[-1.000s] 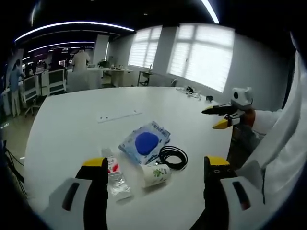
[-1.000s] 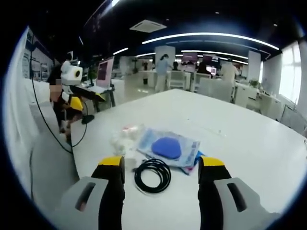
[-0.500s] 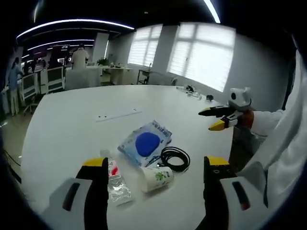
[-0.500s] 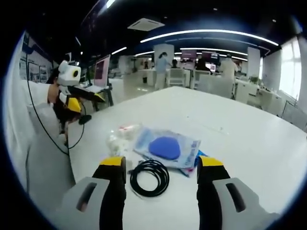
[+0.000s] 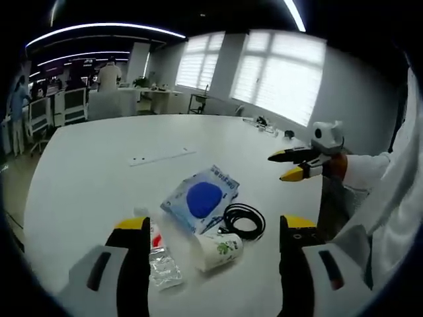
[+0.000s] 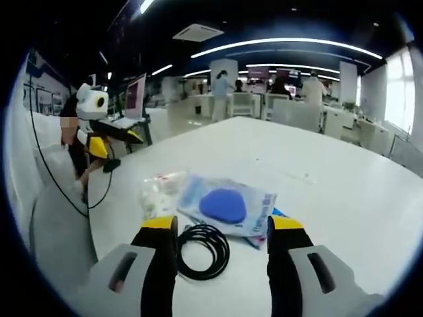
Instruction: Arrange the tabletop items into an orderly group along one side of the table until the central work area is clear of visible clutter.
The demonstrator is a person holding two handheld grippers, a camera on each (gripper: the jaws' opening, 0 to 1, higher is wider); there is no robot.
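Black cable coil [image 6: 202,250], blue-centred packet [image 6: 228,207], white table [image 6: 330,191]

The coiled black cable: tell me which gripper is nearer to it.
Right. The right gripper stands open with the black cable lying between its jaws. The left gripper hangs open farther back, behind the paper cup and plastic bottle.

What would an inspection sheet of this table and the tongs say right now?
Surface: white table, mostly bare.
Job's things: clear packet with a blue pad, black cable coil, paper cup on its side, crumpled plastic bottle, clustered together near the table's edge.
Clutter: thin flat strip lying apart.
Grippers: left tongs open, empty; right tongs open above the coil, empty.
Cables: thin black lead hanging beside the person.
Surroundings: office with desks, people, bright blinds.
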